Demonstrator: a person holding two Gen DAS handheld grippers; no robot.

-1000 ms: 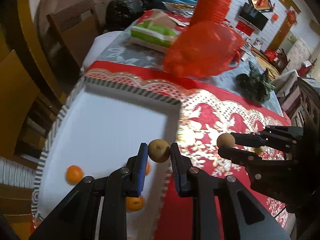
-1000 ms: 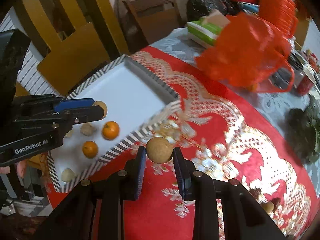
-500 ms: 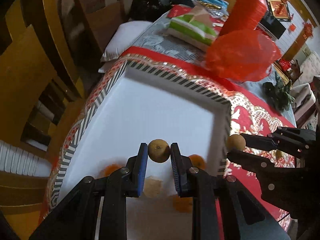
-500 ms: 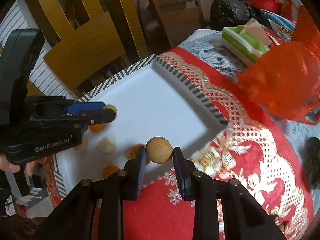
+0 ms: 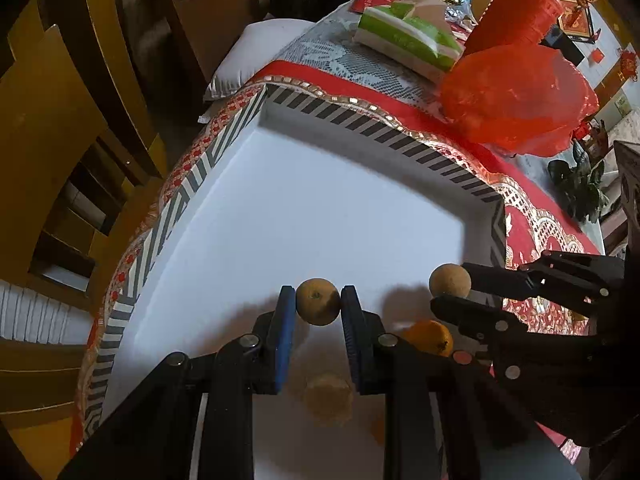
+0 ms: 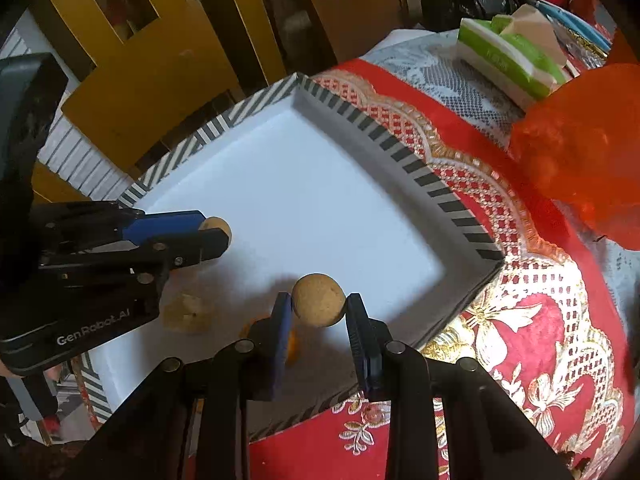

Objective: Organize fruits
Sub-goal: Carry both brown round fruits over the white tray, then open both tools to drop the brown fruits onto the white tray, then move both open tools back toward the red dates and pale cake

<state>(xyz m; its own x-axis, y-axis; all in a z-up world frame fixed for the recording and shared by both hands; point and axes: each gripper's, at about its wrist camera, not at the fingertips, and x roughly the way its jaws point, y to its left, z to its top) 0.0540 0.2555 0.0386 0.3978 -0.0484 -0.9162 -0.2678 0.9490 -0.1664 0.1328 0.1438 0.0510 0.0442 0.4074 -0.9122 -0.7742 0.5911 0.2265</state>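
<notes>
Left wrist view: left gripper (image 5: pixel 318 304) clenched on a brown round fruit (image 5: pixel 318 301), carried above the white floor of the striped-rim tray (image 5: pixel 384 132) on the red tablecloth (image 5: pixel 532 236). A pale fruit (image 5: pixel 328 400) lies directly beneath, an orange (image 5: pixel 430 336) just beside on the right. Right gripper (image 5: pixel 450 292) enters from the right, grasping a second tan fruit (image 5: pixel 449 281) inside the tray's right wall. To do the drop well, probably best to shift twd the bare white area ahead, go low, then let go gently so fruit doesn't roll or strike the one below. Lots of open floor toward far rim; red plastic bag (image 5: pixel 516 96) and green box (image 5: pixel 408 36) sit well beyond it.

Right wrist view: right gripper (image 6: pixel 318 308) holds its tan fruit (image 6: pixel 318 300) over the tray's near part, the orange (image 6: pixel 290 340) partly hidden behind a finger. Left gripper (image 6: pixel 214 236) w/ its fruit (image 6: pixel 218 225) hangs apart at left, above the pale fruit (image 6: pixel 188 314). Tray corner (image 6: pixel 490 256) is near on the right; centre is clear. The two tools are close, so releasing apart looks safer.
</notes>
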